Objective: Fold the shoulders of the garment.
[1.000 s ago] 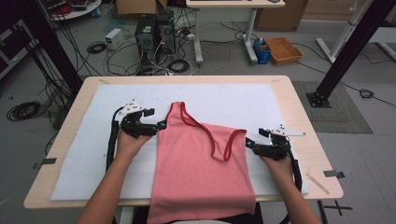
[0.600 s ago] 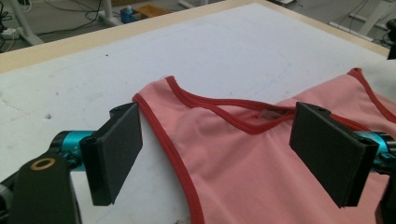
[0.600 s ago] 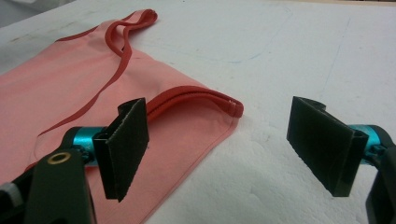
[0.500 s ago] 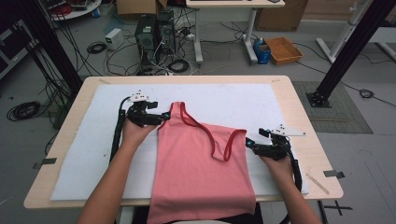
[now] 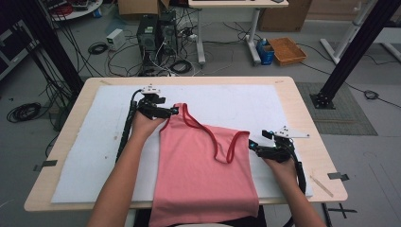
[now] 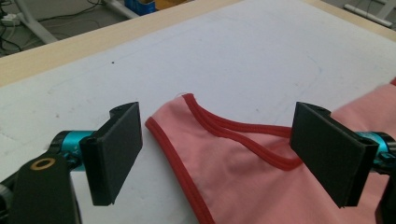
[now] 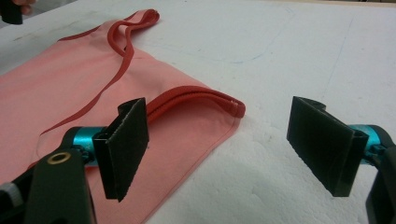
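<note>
White foam sheet (image 5: 94, 142) over light wooden table (image 5: 47, 189). Pink sleeveless top with red trim (image 5: 198, 175) flat at centre, hem over near edge. Left gripper (image 5: 172, 111) at far strap, jaws spread. Right gripper (image 5: 251, 145) beside near strap, jaws spread.

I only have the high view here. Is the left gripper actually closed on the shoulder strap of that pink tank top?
Observer: No. The left gripper has its jaws wide apart, with the strap of the tank top lying flat between them.
Operator: And the right one?
Observer: The right gripper is open too; the other strap lies near its left jaw, untouched.
Operator: Is that strap flat?
Observer: It is doubled, two red bands stacked.
</note>
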Demonstrator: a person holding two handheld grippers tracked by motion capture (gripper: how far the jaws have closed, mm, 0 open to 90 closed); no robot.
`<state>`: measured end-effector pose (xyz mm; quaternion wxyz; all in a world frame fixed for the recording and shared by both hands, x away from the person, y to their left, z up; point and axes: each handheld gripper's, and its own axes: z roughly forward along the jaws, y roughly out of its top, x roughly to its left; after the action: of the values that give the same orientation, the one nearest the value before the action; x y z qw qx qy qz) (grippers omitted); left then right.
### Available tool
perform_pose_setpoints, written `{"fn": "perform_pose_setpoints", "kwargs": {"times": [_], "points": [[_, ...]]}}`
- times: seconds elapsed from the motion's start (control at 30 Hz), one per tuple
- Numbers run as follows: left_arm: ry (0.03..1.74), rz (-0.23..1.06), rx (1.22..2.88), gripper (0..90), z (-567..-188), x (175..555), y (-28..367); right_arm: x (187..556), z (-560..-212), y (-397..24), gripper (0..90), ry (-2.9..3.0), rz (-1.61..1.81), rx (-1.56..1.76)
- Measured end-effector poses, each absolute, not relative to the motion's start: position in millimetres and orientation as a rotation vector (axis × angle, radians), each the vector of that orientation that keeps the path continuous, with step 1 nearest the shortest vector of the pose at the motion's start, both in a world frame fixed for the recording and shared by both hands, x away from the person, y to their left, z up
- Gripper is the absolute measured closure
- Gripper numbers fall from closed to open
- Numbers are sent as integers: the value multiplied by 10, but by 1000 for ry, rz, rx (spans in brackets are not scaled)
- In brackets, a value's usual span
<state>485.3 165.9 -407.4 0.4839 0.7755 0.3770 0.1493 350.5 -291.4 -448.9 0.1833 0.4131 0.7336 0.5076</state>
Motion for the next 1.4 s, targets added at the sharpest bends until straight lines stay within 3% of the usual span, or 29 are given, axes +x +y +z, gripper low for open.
{"fn": "perform_pose_setpoints", "kwargs": {"times": [0.53, 0.83, 0.97, 1.07, 1.17, 1.4], "points": [[1051, 307, 1954, 172, -4356, 5405, 1551, 3510, -4489, -2907, 208, 2080, 1430, 1170], [1079, 285, 2090, 184, -4420, 5519, 1288, 3515, -4490, -2918, 208, 2077, 1435, 1178], [1020, 396, 2181, 369, -4413, 5477, 1196, 3515, -4491, -2915, 208, 2077, 1431, 1170], [983, 377, 2177, 599, -4400, 5459, 1211, 3512, -4490, -2913, 208, 2078, 1430, 1173], [942, 384, 2184, 741, -4406, 5429, 1210, 3513, -4491, -2914, 208, 2079, 1431, 1171], [868, 403, 2138, 804, -4247, 5342, 1271, 3514, -4492, -2918, 208, 2074, 1437, 1170]]}}
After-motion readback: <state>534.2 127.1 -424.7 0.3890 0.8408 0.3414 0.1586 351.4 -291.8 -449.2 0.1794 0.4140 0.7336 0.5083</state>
